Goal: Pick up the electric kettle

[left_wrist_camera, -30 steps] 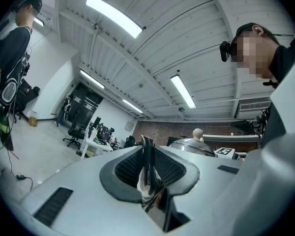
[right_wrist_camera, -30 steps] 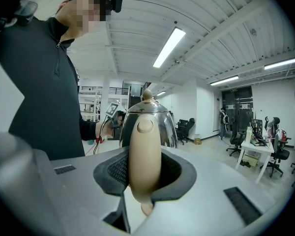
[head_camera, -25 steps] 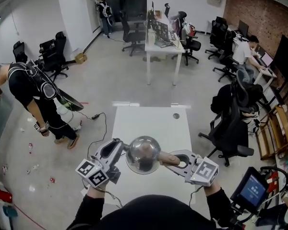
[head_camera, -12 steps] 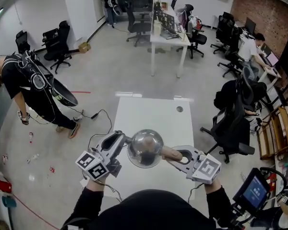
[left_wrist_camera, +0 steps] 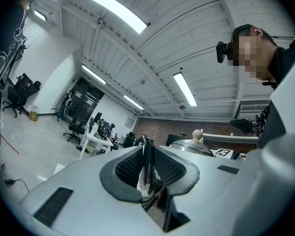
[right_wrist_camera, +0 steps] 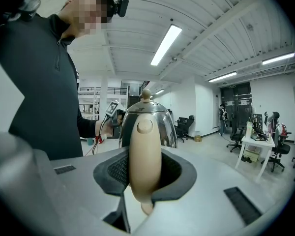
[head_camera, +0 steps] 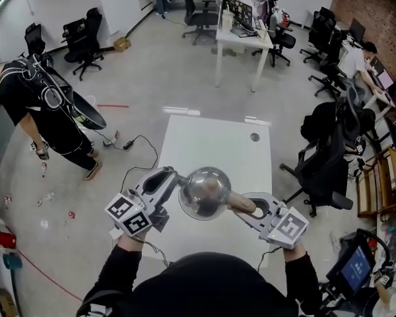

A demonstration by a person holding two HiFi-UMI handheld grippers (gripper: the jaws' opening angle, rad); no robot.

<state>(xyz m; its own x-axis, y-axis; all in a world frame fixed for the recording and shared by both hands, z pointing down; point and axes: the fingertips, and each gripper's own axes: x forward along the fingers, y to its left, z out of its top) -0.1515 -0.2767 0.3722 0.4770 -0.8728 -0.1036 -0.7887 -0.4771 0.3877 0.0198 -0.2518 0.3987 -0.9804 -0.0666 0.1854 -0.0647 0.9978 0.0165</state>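
Observation:
A shiny steel electric kettle (head_camera: pixel 203 191) with a beige handle (head_camera: pixel 241 203) hangs over the near end of the white table (head_camera: pixel 211 144), held between both grippers. My right gripper (head_camera: pixel 252 210) is shut on the handle (right_wrist_camera: pixel 145 156), and the kettle's body (right_wrist_camera: pixel 167 124) and lid knob rise just beyond it. From the other side, my left gripper (head_camera: pixel 174 181) is shut on the thin shiny spout (left_wrist_camera: pixel 148 161). Past the left gripper (left_wrist_camera: pixel 148 176), the kettle's lid (left_wrist_camera: pixel 189 144) shows.
A person in black (head_camera: pixel 43 104) stands on the floor at the left, with a cable (head_camera: pixel 129 144) nearby. An office chair draped in dark clothes (head_camera: pixel 330 157) is right of the table. A white desk (head_camera: pixel 244 35) with chairs stands farther back.
Both grippers keep their hold, and the kettle stays in about the same place. The head view has swung a little, and the person at the left has shifted position.

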